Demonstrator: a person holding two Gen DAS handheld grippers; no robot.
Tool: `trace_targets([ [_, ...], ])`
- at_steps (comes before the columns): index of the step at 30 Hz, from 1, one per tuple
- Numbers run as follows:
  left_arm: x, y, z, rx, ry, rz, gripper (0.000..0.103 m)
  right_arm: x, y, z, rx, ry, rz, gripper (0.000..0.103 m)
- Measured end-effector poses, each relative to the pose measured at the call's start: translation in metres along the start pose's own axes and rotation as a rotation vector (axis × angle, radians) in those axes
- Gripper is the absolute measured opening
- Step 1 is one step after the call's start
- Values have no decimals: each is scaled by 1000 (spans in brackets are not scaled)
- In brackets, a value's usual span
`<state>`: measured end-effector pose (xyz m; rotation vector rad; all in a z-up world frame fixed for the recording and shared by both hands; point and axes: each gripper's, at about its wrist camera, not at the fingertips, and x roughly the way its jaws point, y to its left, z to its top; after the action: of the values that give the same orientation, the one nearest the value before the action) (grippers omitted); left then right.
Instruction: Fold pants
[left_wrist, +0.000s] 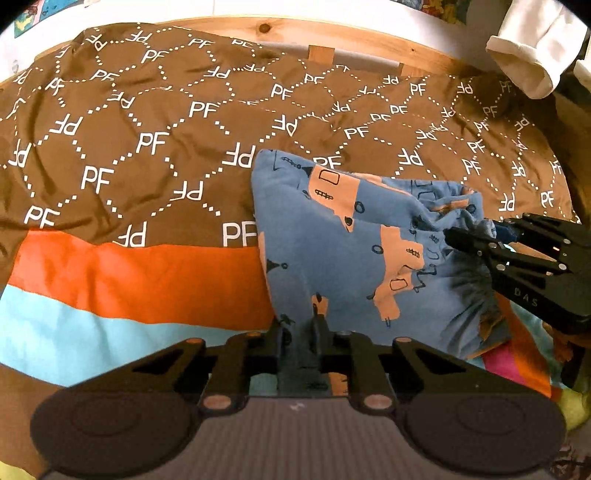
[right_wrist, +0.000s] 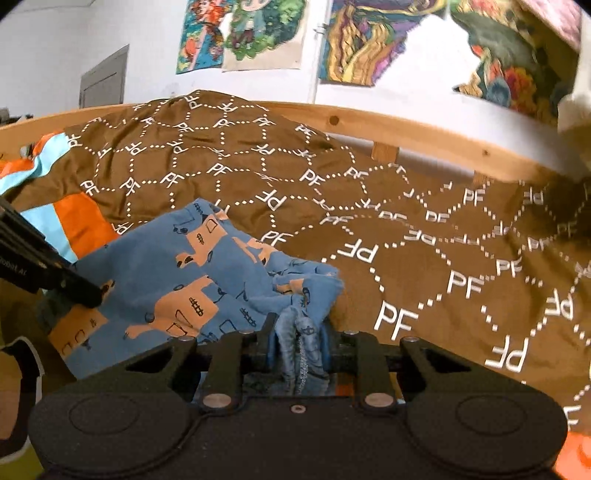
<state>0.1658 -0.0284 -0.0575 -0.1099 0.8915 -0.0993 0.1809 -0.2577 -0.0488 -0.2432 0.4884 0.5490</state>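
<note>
Blue pants (left_wrist: 332, 236) with orange print lie bunched on the brown "PF" bedspread (left_wrist: 147, 147), nearer its orange-and-blue striped edge than the wooden bed rail (left_wrist: 369, 40). Left gripper (left_wrist: 301, 332) pinches one edge of the fabric between nearly closed jaws. Right gripper (right_wrist: 299, 332) pinches the gathered waistband, cloth bunched between its fingers. Posters (right_wrist: 240, 33) on the white wall behind.

Blue pants (left_wrist: 332, 236) with orange patches, bunched, seemingly folded, lying on brown bedspread (left_wrist: 147, 147)
</note>
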Motion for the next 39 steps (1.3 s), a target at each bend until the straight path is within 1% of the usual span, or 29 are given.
trace_targets([
  [5, -4, 1, -3, 1, -30, -7, 16, -8, 8, 0, -62, -28, -17, 22],
  [11, -6, 5, -6, -15, -58, -23, 15, -16, 13, 0, -87, -88, -25, 20],
  [15, -13, 7, -5, -36, -110, -30, 15, -22, 18, 5, -126, -136, -43, 20],
  [18, -17, 6, 0, -33, -147, -33, 15, -27, 19, 11, -145, -172, -53, 20],
  [21, -19, 5, 12, -21, -179, -38, 15, -29, 18, 21, -174, -198, -76, 20],
  [26, -17, 4, 55, -1, -222, -59, 15, -25, 5, 54, -215, -235, -124, 20],
  [29, -13, 1, 80, 2, -247, -63, 15, -16, -14, 78, -213, -227, -139, 20],
  [33, 3, 2, 105, -31, -224, -82, 15, 4, -49, 103, -142, -175, -101, 20],
  [36, 24, 3, 113, -40, -200, -85, 15, 21, -67, 108, -93, -128, -72, 20],
  [39, 54, 7, 113, -44, -164, -90, 15, 46, -81, 99, -37, -65, -51, 20],
])
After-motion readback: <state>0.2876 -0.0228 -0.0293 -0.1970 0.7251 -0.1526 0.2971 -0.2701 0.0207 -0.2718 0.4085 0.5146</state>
